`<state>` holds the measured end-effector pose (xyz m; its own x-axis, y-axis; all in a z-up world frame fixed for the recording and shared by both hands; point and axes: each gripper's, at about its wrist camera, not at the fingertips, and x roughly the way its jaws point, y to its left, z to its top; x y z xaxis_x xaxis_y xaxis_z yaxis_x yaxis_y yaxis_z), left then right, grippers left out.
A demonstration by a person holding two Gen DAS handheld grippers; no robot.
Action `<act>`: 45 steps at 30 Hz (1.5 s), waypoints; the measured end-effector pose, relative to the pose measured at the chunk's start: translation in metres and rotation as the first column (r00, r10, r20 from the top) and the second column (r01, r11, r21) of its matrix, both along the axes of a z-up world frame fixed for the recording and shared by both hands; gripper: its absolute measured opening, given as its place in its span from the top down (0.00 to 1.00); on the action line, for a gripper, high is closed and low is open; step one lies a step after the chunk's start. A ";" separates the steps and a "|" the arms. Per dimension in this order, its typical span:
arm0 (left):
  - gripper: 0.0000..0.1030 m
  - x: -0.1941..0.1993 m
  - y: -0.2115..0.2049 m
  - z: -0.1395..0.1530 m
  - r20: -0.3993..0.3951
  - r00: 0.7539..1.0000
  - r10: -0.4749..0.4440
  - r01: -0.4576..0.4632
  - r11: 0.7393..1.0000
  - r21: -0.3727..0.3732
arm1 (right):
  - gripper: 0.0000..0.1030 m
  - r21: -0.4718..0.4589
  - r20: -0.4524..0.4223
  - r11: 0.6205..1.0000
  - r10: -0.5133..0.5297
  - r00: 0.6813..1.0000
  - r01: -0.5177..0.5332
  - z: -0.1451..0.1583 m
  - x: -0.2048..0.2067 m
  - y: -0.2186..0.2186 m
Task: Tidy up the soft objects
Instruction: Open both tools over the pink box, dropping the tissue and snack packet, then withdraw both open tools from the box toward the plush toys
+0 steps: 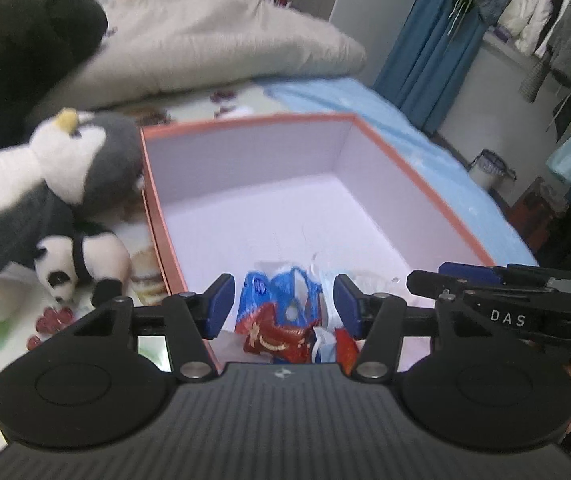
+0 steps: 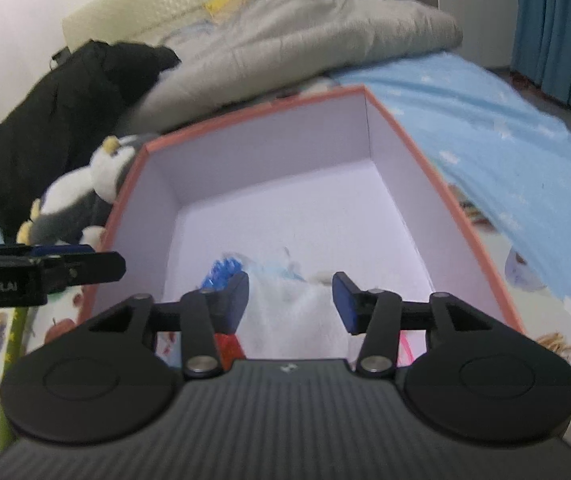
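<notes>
Left tool (image 1: 283, 304) released over blue/red bag (image 1: 281, 320) in box (image 1: 245, 168); right tool (image 2: 291, 300) released above white cloth (image 2: 297, 316). Penguin (image 1: 73, 160) & panda (image 1: 81, 264) beside box on bed (image 1: 425, 140).

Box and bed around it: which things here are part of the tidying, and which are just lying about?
Job:
- box, open, orange rim
- crumpled bags inside its near end
- white soft item beside them
- penguin plush, outside the box
- panda plush, outside too
- left gripper and right gripper, both open

Lying about:
- grey quilt
- black jacket
- hanging clothes
</notes>
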<state>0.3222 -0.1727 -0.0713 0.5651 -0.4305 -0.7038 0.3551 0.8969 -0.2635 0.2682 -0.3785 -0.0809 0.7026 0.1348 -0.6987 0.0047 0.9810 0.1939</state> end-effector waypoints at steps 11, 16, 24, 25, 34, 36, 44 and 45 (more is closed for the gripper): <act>0.41 -0.043 0.036 0.046 0.153 0.987 0.046 -0.040 0.998 -0.038 | 0.52 0.080 0.210 0.996 0.010 0.978 -0.028 0.057 -0.032 0.031; 0.41 -0.063 0.061 0.067 0.204 0.976 0.074 -0.062 0.996 -0.061 | 0.52 0.069 0.279 0.996 0.038 0.959 -0.060 0.076 -0.049 0.050; 0.41 -0.095 0.102 0.078 0.243 0.960 0.142 -0.126 0.989 -0.083 | 0.52 0.027 0.338 0.994 0.092 0.937 -0.108 0.082 -0.080 0.090; 0.41 -0.099 0.108 0.077 0.240 0.959 0.149 -0.131 0.987 -0.092 | 0.52 0.025 0.342 0.993 0.097 0.935 -0.112 0.082 -0.083 0.095; 0.41 -0.136 0.141 0.063 0.255 0.946 0.199 -0.185 0.980 -0.077 | 0.52 0.038 0.351 0.986 0.140 0.926 -0.164 0.072 -0.103 0.135; 0.41 -0.143 0.150 0.060 0.245 0.946 0.212 -0.199 0.977 -0.079 | 0.52 0.039 0.348 0.984 0.148 0.926 -0.172 0.068 -0.104 0.144; 0.41 -0.166 0.185 0.035 0.186 0.946 0.266 -0.257 0.964 -0.071 | 0.52 0.032 0.308 0.982 0.165 0.937 -0.184 0.052 -0.111 0.171; 0.41 -0.168 0.188 0.030 0.179 0.946 0.270 -0.262 0.963 -0.071 | 0.52 0.026 0.304 0.982 0.170 0.938 -0.186 0.050 -0.113 0.174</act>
